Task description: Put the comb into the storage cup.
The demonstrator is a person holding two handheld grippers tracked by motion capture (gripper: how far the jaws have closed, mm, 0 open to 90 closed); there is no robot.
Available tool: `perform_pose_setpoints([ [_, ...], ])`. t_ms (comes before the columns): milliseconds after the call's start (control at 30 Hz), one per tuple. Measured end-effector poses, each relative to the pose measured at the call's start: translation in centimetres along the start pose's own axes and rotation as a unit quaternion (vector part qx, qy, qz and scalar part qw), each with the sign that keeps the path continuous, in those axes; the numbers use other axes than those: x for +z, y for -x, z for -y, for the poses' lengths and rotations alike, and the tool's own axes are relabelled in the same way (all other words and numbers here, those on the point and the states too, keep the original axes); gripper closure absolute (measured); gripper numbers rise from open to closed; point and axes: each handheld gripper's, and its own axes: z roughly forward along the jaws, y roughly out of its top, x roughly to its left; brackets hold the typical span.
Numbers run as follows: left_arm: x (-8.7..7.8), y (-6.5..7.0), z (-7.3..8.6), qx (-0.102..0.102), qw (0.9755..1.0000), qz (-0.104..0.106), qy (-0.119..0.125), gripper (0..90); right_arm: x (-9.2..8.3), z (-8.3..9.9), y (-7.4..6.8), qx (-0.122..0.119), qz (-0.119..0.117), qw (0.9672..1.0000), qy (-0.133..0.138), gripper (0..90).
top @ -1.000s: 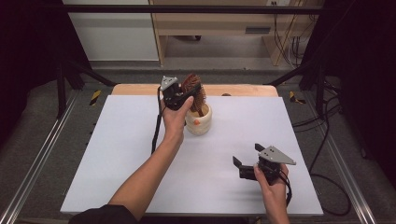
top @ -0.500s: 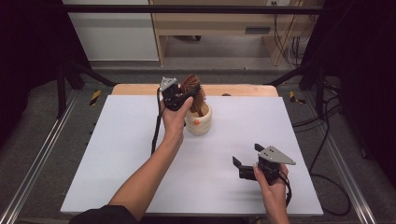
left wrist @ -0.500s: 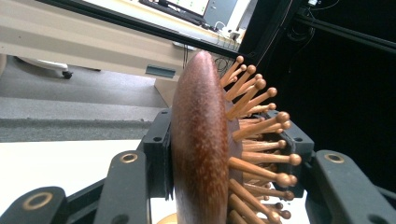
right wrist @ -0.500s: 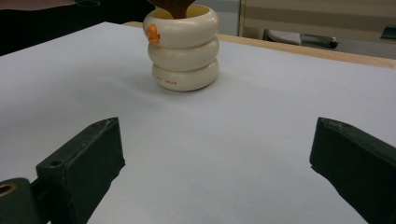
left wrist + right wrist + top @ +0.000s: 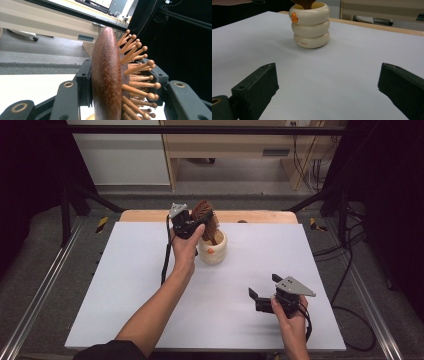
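Upper centre of frame: left claw [image 5: 197,220] clamped on wooden hairbrush [image 5: 206,217], head up, handle running down into cream ringed cup [image 5: 212,251] on white counter [image 5: 125,285]. Lower right: right claw [image 5: 260,296] jaws apart, empty, well away from cup.

overhead view plus two jaw-level close-ups

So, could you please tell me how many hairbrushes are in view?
1: the wooden hairbrush, held in the left claw, handle down in the cream cup at the table's far middle. Others could be hidden inside the cup.
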Motion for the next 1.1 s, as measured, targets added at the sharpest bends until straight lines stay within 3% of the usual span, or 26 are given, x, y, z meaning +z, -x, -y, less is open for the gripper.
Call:
perform_pose_setpoints([
  [333,-0.3,-0.8,0.1,-0.006,1.0,0.001,-0.001,48.1,0.0,0.0,0.0,0.0,-0.001,1.0,-0.001,3.2],
  [567,-0.6,-1.8,0.3,-0.023,0.9997,-0.005,0.003,47.2,0.1,0.0,0.0,0.0,-0.001,1.0,-0.001,3.2],
  [1100,-0.7,-2.2,0.5,-0.024,0.9997,-0.005,0.004,45.1,0.1,0.1,0.0,-0.001,0.0,1.0,-0.003,3.2],
])
